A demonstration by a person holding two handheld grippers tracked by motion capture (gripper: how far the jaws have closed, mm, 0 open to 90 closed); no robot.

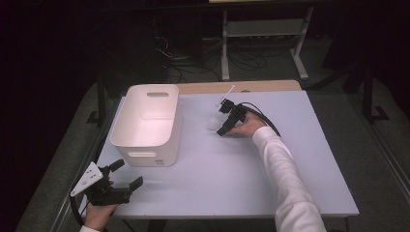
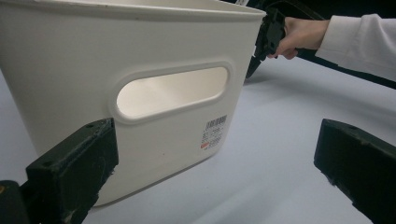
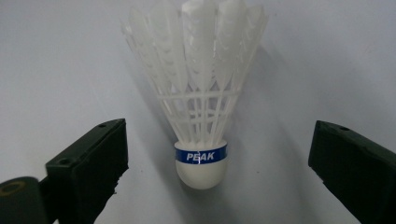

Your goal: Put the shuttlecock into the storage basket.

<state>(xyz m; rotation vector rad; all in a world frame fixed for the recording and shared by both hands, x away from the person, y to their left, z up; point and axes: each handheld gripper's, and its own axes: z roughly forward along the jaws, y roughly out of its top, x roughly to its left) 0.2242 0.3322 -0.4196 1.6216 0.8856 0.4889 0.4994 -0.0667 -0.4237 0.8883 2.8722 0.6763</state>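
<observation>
A white feather shuttlecock (image 3: 201, 116) with a blue band marked PEAK lies on the table, its cork end towards the camera in the right gripper view. My right gripper (image 3: 219, 140) is open, one jaw on each side of the cork, neither touching it. In the high view the shuttlecock (image 1: 213, 124) lies at mid-table just ahead of the right gripper (image 1: 218, 126). My left gripper (image 1: 128, 174) rests open at the near left corner, nothing between its jaws. It faces the handle slot of a white plastic bin (image 2: 140, 46).
The white bin (image 1: 121, 125) stands empty on the left half of the pale table (image 1: 217, 183). A wooden strip (image 1: 270, 86) runs along the far edge. Beyond it are a desk frame and cables on a dark floor. The right gripper (image 2: 268, 35) and its hand appear past the bin.
</observation>
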